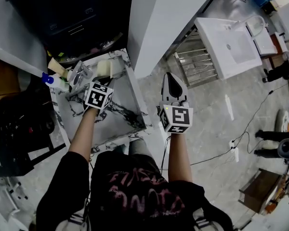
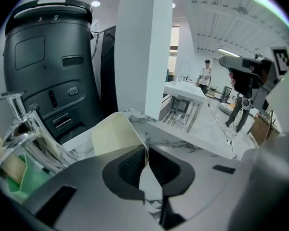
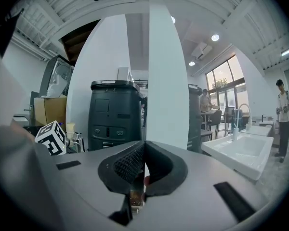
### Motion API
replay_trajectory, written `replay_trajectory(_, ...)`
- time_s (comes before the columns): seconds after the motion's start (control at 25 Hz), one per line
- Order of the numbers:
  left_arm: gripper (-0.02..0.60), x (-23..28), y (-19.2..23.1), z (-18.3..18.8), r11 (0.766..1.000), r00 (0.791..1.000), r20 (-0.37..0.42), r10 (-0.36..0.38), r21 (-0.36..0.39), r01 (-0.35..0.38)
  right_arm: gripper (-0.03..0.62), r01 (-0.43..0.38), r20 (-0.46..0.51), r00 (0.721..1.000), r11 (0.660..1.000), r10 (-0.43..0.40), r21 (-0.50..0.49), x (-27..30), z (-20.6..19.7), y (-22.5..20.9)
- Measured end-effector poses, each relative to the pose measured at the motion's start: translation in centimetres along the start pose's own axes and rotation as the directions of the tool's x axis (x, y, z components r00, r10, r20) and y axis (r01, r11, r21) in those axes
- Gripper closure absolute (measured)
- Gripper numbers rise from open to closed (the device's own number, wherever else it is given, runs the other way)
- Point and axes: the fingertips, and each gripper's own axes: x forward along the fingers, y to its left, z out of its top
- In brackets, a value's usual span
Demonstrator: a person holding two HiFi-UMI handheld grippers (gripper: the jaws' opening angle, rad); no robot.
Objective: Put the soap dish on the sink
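Observation:
A cream soap dish (image 1: 106, 69) (image 2: 114, 134) hangs over the far rim of the marble sink (image 1: 119, 115), next to the chrome tap (image 1: 79, 74) (image 2: 20, 124). My left gripper (image 1: 103, 80) (image 2: 145, 152) is shut on the dish's near edge, and the dish stands tilted up from the jaws. The marble rim (image 2: 192, 139) lies just below it. My right gripper (image 1: 170, 77) (image 3: 143, 154) floats to the right of the sink over the floor, shut with nothing in it.
A big black bin-like unit (image 1: 74, 13) (image 3: 114, 114) stands behind the sink. A white pillar (image 1: 159, 18) rises at its right. A blue-capped bottle (image 1: 52, 79) sits left of the tap. A white washbasin unit (image 1: 231, 44) stands far right. A cable (image 1: 216, 155) crosses the floor.

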Motion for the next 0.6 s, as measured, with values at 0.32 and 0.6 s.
replay_trajectory(0.32,0.540,2.6,0.4,-1.1,1.000,0.998,-0.066,0.009,0.010,-0.009,0.580,0.004,-0.038,0.999,1.000,-0.005,-0.010,0.5,-1.6,-1.4)
replay_trajectory(0.6,0.540,4.2,0.5,-1.8,1.000,0.996,-0.088,0.006,0.031,-0.004,0.580,0.005,-0.062,0.998,1.000,-0.006,-0.007,0.7,-2.8,-2.1)
